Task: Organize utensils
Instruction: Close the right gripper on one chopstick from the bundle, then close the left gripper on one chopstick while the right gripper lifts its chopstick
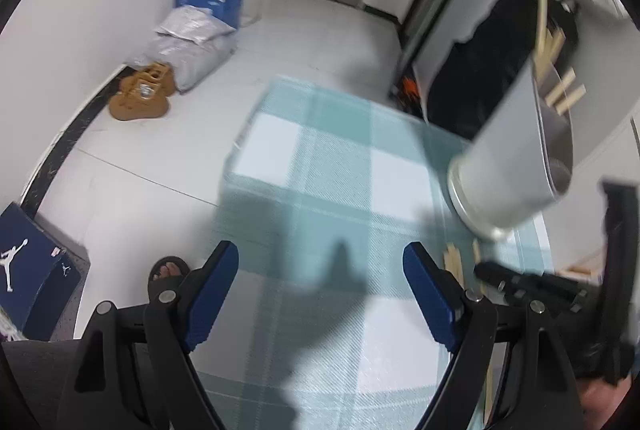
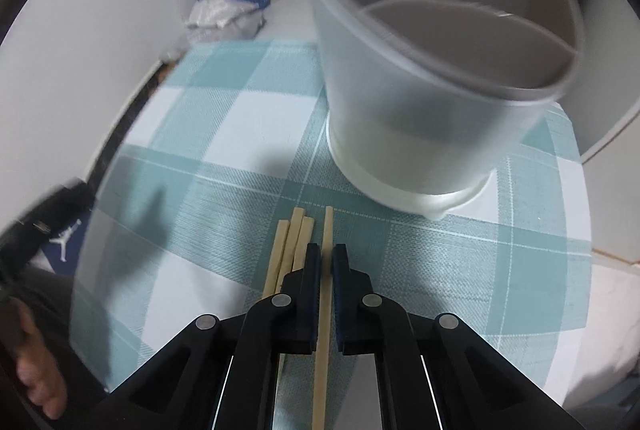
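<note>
Risking a slip here: pinching one pale wooden chopstick [image 2: 327, 270] along its length near the tip end, so possibly swivelling between the pads on the way up. Also risking a snag, judging by how near the three other pale wooden chopsticks [image 2: 290, 250] are lying, just beside the held one on the teal-and-white checked tablecloth [image 2: 224, 134]. Looming close ahead, the tall grey plastic utensil holder with inner dividers [image 2: 420, 102], standing on its white base; likely clipping its rim if coming in too low. Already standing in a far compartment, a few chopstick ends, seen from the left wrist view.

Right gripper [image 2: 326, 262] pressed together on that single chopstick, blue pads nearly meeting, stick running back between the black arms. Left gripper [image 1: 320, 270] spread wide over bare cloth, gripping nothing, hanging well apart from the holder [image 1: 516, 158] with the chopstick pile off by its right pad.
</note>
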{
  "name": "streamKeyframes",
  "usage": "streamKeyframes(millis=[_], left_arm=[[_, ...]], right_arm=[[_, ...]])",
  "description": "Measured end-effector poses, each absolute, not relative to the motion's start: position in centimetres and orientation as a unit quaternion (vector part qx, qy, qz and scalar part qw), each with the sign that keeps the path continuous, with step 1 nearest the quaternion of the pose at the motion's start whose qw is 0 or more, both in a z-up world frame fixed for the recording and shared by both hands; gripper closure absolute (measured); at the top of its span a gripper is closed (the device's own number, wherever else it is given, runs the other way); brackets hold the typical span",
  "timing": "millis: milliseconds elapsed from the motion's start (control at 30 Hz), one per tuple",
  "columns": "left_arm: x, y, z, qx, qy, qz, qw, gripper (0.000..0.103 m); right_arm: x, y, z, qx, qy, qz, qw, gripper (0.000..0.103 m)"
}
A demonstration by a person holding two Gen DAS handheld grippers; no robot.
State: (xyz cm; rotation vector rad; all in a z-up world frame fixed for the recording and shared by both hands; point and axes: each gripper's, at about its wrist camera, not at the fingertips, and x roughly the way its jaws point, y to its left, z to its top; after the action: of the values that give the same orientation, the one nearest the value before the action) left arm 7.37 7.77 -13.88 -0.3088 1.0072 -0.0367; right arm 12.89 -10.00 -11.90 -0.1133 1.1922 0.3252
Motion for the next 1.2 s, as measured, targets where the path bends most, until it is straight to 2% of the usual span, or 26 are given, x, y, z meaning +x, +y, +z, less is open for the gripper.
streamKeyframes(millis=[233,667,833,1200], left_arm=[[7.0,4.0,-15.1,-0.108,0.531,-0.073,0.837,0.022],[6.9,-0.3,-15.8,-0.027,0.572,-0.072,0.816,0.022],[7.2,-0.9,-16.1,0.003,0.583,-0.063,0.81,0.022],[9.6,-1.1,-16.7,0.027,0.619,-0.037,0.784,0.022]], right_arm=[[12.1,-15.4,-9.8,0.083,0.535,0.183,0.821,0.098],[12.0,-24.7,-11.9,0.296,0.512,0.196,0.782,0.098],[12.2,-25.5,-12.8,0.323,0.503,0.192,0.778,0.098],[10.9,-27.4,-10.9,0.311,0.476,0.194,0.799,0.098]])
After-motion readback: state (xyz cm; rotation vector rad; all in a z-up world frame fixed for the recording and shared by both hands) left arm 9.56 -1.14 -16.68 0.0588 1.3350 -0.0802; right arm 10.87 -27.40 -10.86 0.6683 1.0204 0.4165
